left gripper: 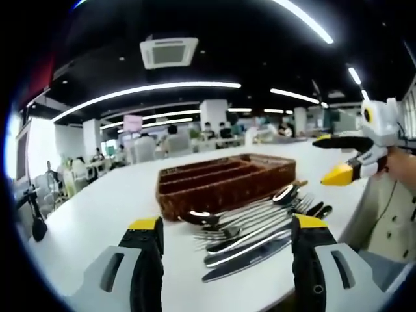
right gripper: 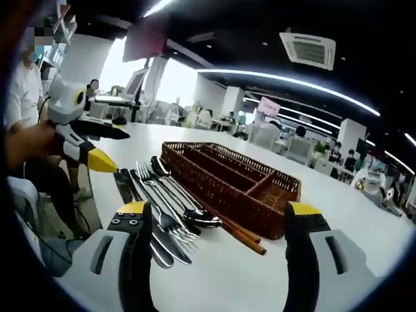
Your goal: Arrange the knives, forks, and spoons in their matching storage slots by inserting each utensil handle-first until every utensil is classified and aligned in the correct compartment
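1. The cutlery, a mix of knives, forks and spoons, lies in a loose pile on the white table in the left gripper view, just in front of the brown wicker tray. The tray's long slots hold nothing. The left gripper hovers above the near edge of the table, its jaws spread wide and empty. The right gripper enters from the right, raised over the table, jaws parted with nothing between them.

2. In the right gripper view, the cutlery lies left of the tray, with brown chopsticks between them. The right gripper is spread and empty. The left gripper stands at the left, parted.
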Action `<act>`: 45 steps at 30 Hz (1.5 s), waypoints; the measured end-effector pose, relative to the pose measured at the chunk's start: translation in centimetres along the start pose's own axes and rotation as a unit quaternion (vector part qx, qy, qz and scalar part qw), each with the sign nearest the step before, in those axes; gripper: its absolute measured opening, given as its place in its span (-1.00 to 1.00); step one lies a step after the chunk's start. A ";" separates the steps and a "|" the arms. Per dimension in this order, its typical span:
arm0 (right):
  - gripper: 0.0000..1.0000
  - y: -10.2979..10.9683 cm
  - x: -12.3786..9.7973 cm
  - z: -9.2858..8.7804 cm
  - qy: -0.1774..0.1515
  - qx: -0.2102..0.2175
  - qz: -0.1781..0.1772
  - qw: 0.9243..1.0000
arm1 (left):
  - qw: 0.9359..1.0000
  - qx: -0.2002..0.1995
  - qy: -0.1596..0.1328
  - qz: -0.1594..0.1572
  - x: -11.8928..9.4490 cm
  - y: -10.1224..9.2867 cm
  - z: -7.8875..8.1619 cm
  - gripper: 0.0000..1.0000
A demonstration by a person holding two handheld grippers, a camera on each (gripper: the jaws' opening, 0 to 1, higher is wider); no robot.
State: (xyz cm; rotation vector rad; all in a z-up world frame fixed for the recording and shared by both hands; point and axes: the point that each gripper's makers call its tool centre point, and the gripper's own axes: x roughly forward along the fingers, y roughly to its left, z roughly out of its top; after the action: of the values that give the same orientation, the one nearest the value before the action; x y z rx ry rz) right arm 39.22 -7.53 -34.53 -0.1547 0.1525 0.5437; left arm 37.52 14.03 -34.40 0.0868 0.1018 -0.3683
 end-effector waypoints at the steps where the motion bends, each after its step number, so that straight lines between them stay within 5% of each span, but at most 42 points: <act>1: 0.59 -0.1 0.0 0.0 -0.001 0.001 -0.002 1.000 | 1.000 -0.003 0.002 -0.003 0.0 -0.2 -0.1 0.61; 11: 0.47 -0.1 0.0 0.4 -0.008 0.004 -0.003 1.000 | 1.000 0.001 0.007 -0.013 0.2 -0.4 0.0 0.49; 16: 0.11 1.4 0.9 0.7 0.004 -0.043 0.033 0.998 | 1.000 0.000 0.004 -0.015 0.2 0.1 0.3 0.45; 17: 0.03 2.0 1.2 1.8 -0.010 -0.101 0.040 0.994 | 1.000 0.002 0.005 -0.015 0.2 0.1 0.2 0.45; 19: -0.09 3.1 1.9 3.5 -0.027 -0.137 0.055 0.989 | 1.000 0.014 0.016 -0.018 -0.2 0.0 -0.5 0.45; 27: -0.11 7.9 5.6 3.8 -0.032 -0.125 0.196 0.972 | 0.999 0.027 0.020 -0.028 -0.6 -0.1 -0.9 0.45; 31: -0.11 9.0 6.7 3.9 -0.029 -0.128 0.234 0.963 | 0.999 0.029 0.027 -0.026 -0.8 0.1 -1.3 0.45; 35: -0.16 9.6 8.4 2.9 -0.006 -0.134 0.249 0.959 | 0.999 0.034 0.035 -0.023 -1.0 0.3 -1.5 0.46; 40: -0.52 10.0 9.7 2.4 0.005 -0.138 0.262 0.955 | 0.999 0.030 0.037 -0.022 -1.1 0.4 -2.0 0.47; 45: -0.55 10.7 11.0 2.5 0.014 -0.160 0.285 0.945 | 0.999 0.023 0.035 -0.017 -1.1 1.0 -2.3 0.47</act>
State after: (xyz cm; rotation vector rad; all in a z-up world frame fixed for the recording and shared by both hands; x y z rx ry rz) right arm 43.11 7.52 -35.22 -0.4417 0.1343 1.1452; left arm 36.67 15.56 -36.49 0.1428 0.1651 -0.4020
